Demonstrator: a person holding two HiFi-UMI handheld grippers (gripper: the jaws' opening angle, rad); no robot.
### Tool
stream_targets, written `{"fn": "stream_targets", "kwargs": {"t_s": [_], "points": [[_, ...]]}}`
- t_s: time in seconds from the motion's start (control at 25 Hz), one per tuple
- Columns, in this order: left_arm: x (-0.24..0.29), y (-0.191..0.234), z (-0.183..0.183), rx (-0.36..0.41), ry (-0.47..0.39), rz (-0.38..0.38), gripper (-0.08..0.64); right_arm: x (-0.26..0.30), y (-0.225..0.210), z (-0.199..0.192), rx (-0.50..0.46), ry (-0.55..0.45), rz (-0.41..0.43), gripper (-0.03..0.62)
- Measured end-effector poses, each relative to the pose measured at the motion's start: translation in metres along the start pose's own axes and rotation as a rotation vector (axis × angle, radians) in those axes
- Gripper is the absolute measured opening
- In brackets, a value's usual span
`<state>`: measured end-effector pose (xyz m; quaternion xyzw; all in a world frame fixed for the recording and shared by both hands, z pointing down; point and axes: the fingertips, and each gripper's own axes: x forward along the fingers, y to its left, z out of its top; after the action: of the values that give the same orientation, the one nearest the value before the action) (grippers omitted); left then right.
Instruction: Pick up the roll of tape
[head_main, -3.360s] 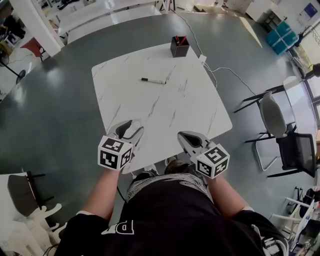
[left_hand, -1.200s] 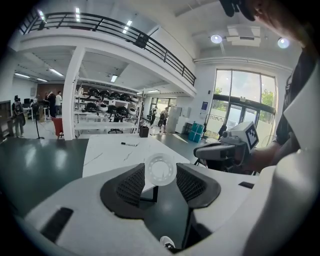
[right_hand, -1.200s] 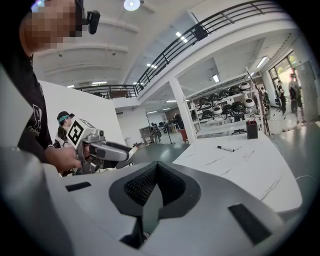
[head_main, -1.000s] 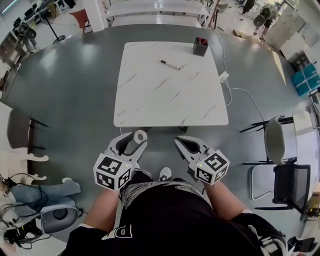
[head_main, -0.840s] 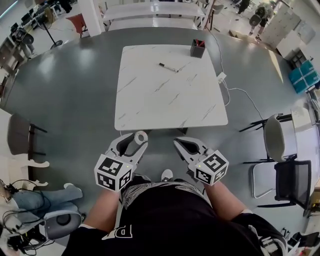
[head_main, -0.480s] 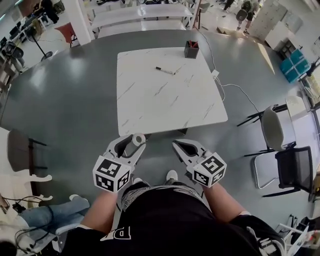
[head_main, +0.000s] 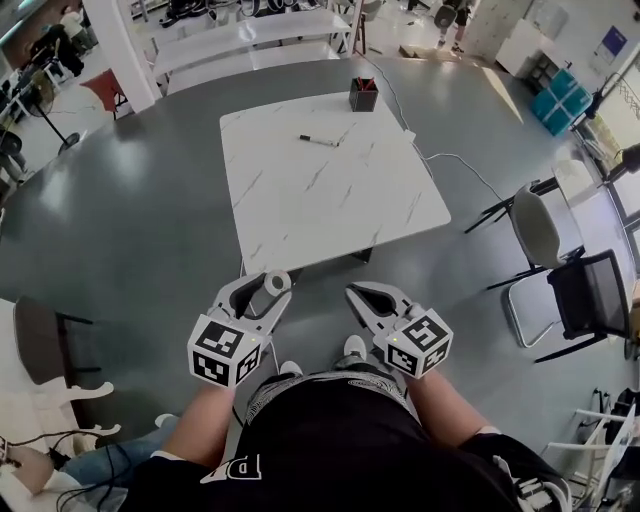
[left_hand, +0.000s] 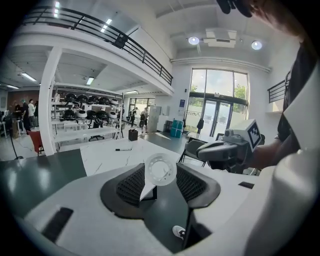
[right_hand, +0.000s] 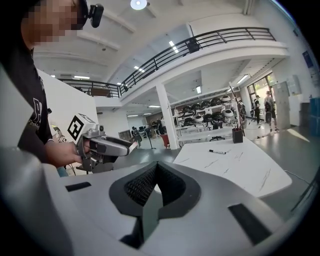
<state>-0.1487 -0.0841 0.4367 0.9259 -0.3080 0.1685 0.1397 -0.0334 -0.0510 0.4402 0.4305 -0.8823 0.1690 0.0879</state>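
The roll of tape (left_hand: 160, 169) is clamped between the jaws of my left gripper (head_main: 268, 289), held off the near edge of the white table (head_main: 330, 200). My right gripper (head_main: 354, 294) is pressed closed, with nothing between its jaws.

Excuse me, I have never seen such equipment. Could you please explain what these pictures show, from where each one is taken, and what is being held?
There is no robot here. A person holds a hand tool with two jaws, called a gripper, in each hand. One picture comes from a camera on the person's head, looking down. The other two come from cameras riding on the grippers, each looking along its own jaws. The left gripper is closed on a white roll of tape. The right gripper is shut with nothing in it. Both are held over the grey floor, in front of a white marble-pattern table. On the table lie a marker pen and a black pen holder.
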Motion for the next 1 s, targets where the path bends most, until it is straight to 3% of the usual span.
{"fn": "stream_targets", "kwargs": {"t_s": [0.32,1.0], "points": [[-0.015,0.008,-0.01,0.008,0.004,-0.036,0.209,0.002,0.021,-0.014,0.025,0.009,-0.051,0.003],[-0.03,0.012,-0.011,0.006,-0.009,-0.04,0.209,0.01,0.039,-0.012,0.006,0.018,-0.043,0.003]]}}
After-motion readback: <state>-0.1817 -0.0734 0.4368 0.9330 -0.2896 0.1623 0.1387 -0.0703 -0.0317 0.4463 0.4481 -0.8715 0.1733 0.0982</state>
